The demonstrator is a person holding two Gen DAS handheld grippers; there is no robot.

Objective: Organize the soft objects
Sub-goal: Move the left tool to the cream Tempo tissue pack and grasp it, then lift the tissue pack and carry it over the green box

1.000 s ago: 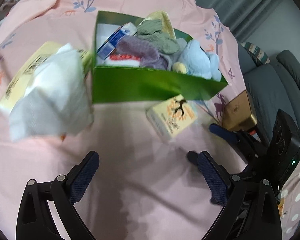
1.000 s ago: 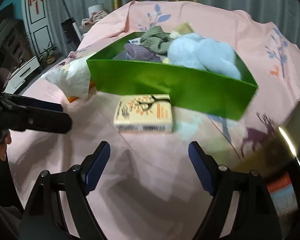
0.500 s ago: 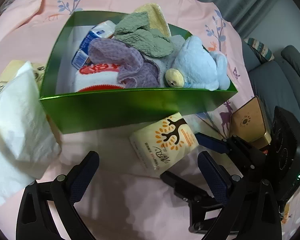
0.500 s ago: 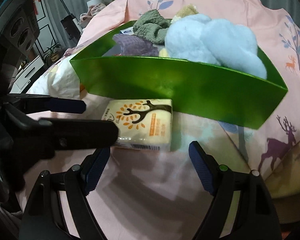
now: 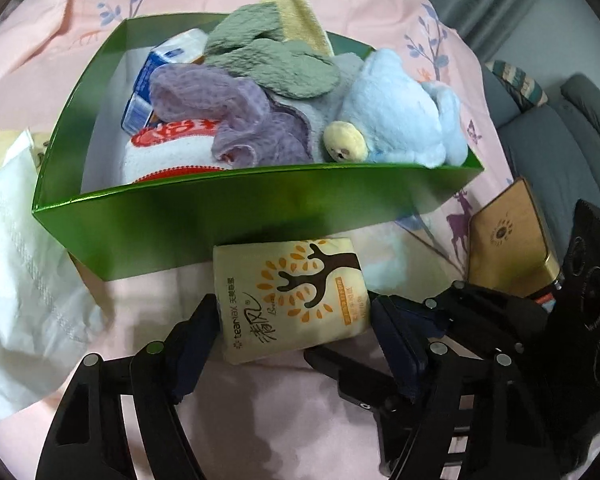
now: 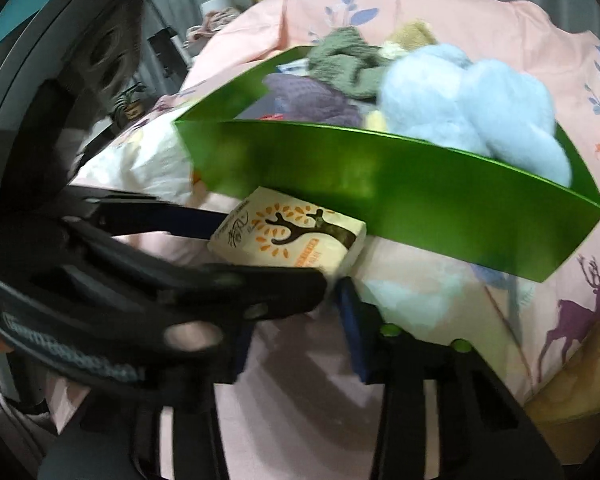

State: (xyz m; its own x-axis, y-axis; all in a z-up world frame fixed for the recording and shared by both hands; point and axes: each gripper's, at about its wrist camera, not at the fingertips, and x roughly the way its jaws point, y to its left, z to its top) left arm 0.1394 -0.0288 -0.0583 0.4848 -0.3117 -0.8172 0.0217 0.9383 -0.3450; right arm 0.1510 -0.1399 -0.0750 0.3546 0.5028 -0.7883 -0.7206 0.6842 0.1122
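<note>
A cream tissue pack (image 5: 292, 296) with a brown tree print lies on the pink sheet against the green box (image 5: 220, 224). My left gripper (image 5: 296, 332) straddles it. Its jaws are closing, the pads right at the pack's two sides, and no squeeze shows. My right gripper (image 6: 296, 332) points at the same pack (image 6: 288, 236) from the right. Its jaws are closing too, and only the tip of the left gripper's near finger (image 6: 300, 292) lies between them. The box holds a blue plush toy (image 5: 396, 120), purple (image 5: 228, 108) and green cloths (image 5: 268, 56) and other packs.
A crumpled white tissue bag (image 5: 24, 264) lies left of the box. A gold box (image 5: 508, 240) sits at the bed's right edge, with a grey sofa (image 5: 560, 140) beyond it. The right gripper's black frame (image 5: 500, 320) crowds the left gripper's right side.
Both grippers have come down and forward onto the tissue pack. The left jaws have narrowed around it. The right jaws have narrowed a lot, now beside the left gripper's finger.
</note>
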